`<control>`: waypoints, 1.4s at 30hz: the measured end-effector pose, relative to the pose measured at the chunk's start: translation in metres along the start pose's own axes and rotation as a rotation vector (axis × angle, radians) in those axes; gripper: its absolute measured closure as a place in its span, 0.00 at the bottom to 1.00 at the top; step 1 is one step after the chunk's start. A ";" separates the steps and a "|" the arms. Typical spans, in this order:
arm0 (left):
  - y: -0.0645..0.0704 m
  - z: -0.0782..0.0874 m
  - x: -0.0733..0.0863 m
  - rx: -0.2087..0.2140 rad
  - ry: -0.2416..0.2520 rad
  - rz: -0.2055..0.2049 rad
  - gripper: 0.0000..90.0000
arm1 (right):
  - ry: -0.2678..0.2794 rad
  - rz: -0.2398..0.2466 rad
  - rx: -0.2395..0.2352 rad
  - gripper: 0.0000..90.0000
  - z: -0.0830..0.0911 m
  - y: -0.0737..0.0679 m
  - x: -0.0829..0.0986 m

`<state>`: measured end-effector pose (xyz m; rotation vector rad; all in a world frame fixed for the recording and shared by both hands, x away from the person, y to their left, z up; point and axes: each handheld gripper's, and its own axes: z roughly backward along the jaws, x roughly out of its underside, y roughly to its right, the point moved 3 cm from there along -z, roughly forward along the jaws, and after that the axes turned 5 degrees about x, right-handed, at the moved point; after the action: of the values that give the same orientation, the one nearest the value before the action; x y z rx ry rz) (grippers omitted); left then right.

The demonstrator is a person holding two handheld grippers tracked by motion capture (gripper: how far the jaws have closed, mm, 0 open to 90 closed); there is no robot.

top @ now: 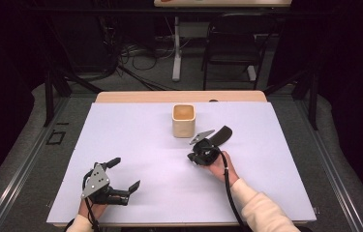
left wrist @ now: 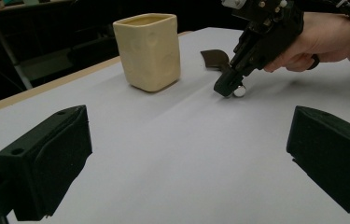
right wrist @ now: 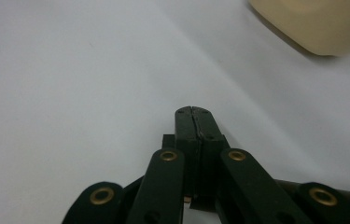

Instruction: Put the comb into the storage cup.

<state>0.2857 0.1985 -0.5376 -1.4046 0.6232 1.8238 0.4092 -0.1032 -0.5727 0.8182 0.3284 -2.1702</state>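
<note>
Nearest, L gripper [top: 126, 172] idles near the front edge w/ jaws wide. R gripper [left wrist: 226, 88] is pinched tight, tips on sheet [top: 135, 140] by dark utensil [top: 222, 134], just right of cream cup [top: 184, 121]. Can't tell if it grips anything. Best reopen and straddle the handle squarely before lifting.

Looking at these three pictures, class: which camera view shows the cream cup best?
The left gripper view: the cream cup stands whole, side-on, with its rim visible. The high view shows it small from above; the right gripper view catches just its lower corner.
</note>
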 end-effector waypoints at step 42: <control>0.000 0.001 0.000 -0.002 0.004 0.000 0.00 | -0.043 -0.008 0.003 1.00 0.024 0.006 0.027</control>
<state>0.2851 0.1987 -0.5371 -1.4093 0.6234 1.8222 0.3895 -0.1343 -0.5724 0.7716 0.3072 -2.1933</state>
